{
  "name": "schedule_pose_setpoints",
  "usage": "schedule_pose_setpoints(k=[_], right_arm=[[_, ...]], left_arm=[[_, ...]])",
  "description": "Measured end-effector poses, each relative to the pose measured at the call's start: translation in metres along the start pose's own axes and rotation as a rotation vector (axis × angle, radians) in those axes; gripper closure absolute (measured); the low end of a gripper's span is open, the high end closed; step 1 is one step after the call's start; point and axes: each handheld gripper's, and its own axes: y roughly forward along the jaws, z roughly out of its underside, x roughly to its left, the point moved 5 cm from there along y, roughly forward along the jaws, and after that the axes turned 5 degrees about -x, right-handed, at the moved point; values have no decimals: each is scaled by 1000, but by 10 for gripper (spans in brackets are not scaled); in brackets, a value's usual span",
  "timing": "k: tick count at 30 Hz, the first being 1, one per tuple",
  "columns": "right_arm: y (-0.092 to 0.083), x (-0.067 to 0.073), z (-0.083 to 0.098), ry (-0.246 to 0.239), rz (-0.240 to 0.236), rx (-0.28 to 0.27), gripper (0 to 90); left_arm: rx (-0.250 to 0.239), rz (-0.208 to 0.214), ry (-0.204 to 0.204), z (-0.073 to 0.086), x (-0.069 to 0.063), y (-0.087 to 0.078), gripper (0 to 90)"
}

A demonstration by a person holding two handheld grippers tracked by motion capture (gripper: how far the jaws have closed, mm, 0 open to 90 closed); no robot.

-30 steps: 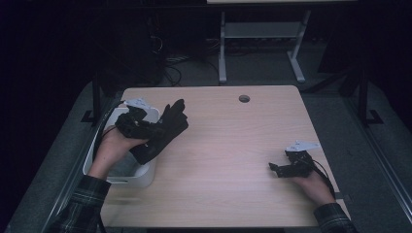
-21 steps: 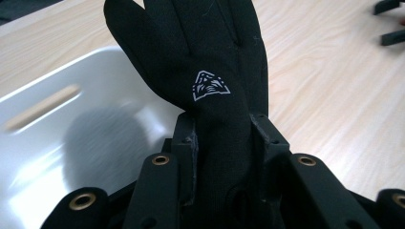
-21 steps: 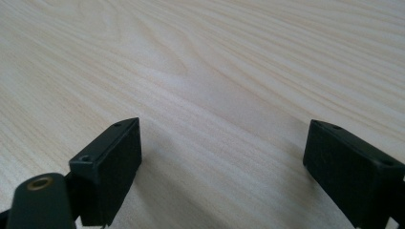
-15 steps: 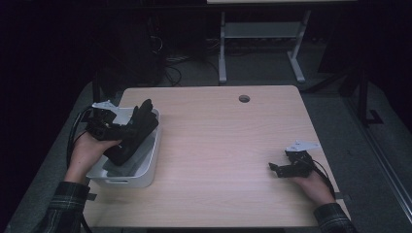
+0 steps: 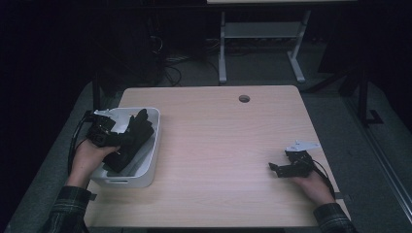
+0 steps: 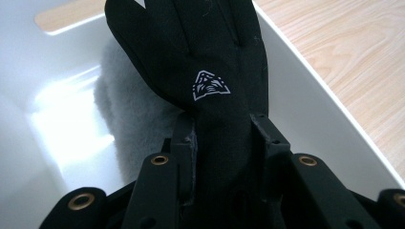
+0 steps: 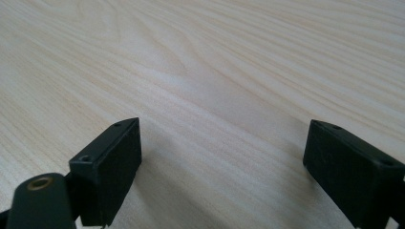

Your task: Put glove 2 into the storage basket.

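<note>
Plainly black glove [image 6: 200, 67], white triangular logo [image 6: 210, 86].

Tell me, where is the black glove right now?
In the high view the black glove sits at the table's left side, clamped in the left gripper and hanging into the white bin. The left gripper view shows grey fleece beside it.

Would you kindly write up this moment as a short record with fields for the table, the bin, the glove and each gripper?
table: light wood table with a round hole near its far edge
bin: white bin at the table's left edge
glove: black glove with a small white logo, hanging into the bin; grey fleece shows beside it
left gripper: left gripper over the bin, jaws shut on the glove
right gripper: right gripper low over bare wood at the table's right, jaws open, nothing between them
</note>
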Motion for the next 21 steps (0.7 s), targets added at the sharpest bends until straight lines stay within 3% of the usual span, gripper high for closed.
schedule_pose_setpoints(k=[5, 8, 21], right_arm=[[0, 0, 0, 0, 0, 0, 126], [0, 0, 0, -1, 0, 0, 126], [0, 0, 0, 1, 1, -1, 126]], left_arm=[[21, -5, -8, 6, 2, 8, 637], [21, -36, -6, 7, 5, 10, 581], [-18, -141, -16, 5, 15, 6, 205]])
